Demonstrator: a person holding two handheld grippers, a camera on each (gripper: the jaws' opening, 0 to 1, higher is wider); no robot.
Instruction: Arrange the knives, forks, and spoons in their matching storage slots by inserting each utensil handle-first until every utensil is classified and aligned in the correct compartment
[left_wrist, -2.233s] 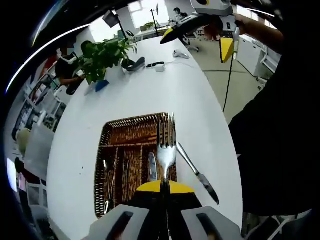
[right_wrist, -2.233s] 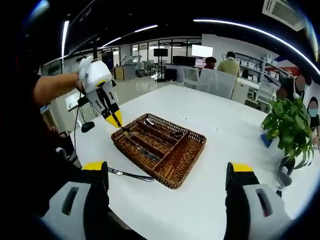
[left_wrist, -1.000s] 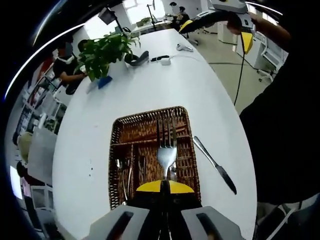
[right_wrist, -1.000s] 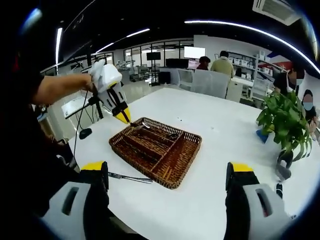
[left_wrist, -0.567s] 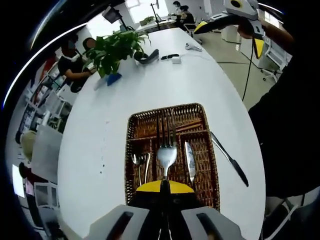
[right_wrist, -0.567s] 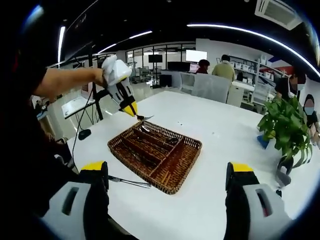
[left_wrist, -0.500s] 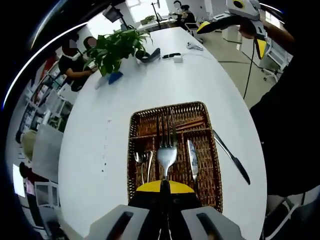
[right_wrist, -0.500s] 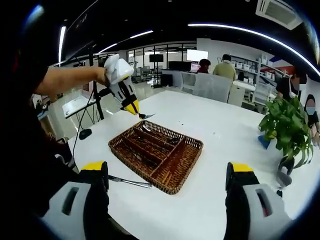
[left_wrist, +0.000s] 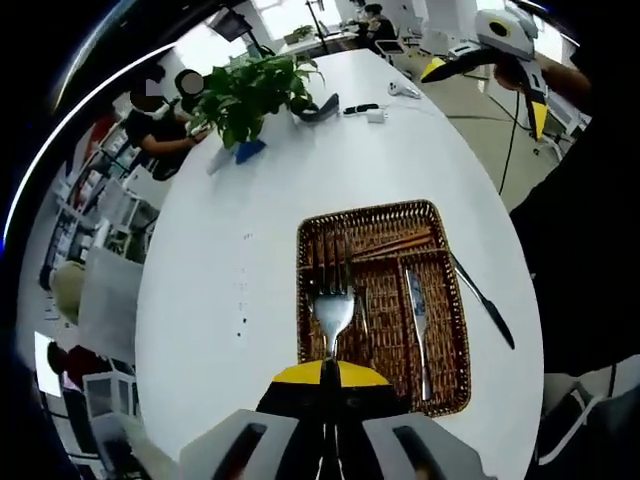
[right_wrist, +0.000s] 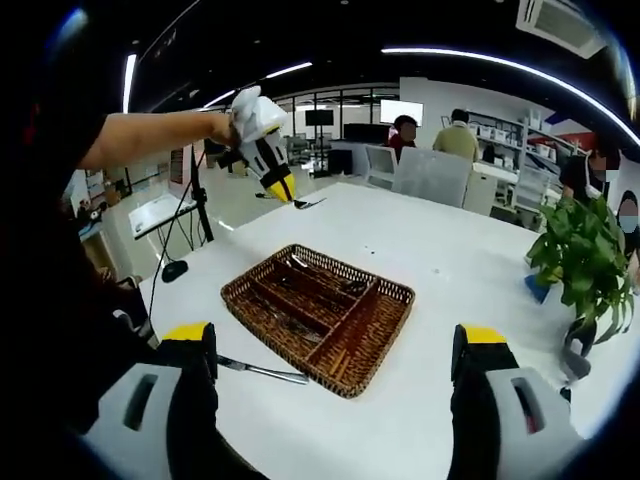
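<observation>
The left claw (left_wrist: 322, 372) is clamped on a silver metal fork (left_wrist: 333, 300), pinched at the neck with the tines pointing away from the hand; judging by the task, that leaves the handle hidden between the jaws, so it may need turning before it can go in handle-first. It hangs high over the brown woven wicker cutlery tray (left_wrist: 440, 215) on the white oval counter (left_wrist: 200, 290), probably to keep clear of the rim while a slot is chosen. In the left gripper view, a silver table knife (left_wrist: 417, 318) lies lengthwise in a right-hand compartment, and wooden chopsticks (left_wrist: 395, 245) rest across the far section. A second knife with a dark handle (left_wrist: 484, 301) lies on the bare counter just right of the tray, not yet sorted. The right claw (right_wrist: 335, 365) stands wide with nothing between its jaws, held back at the near edge, likely waiting its turn at that loose knife (right_wrist: 262, 371). A leafy green potted plant (right_wrist: 583, 250) sits well apart toward the far end.
</observation>
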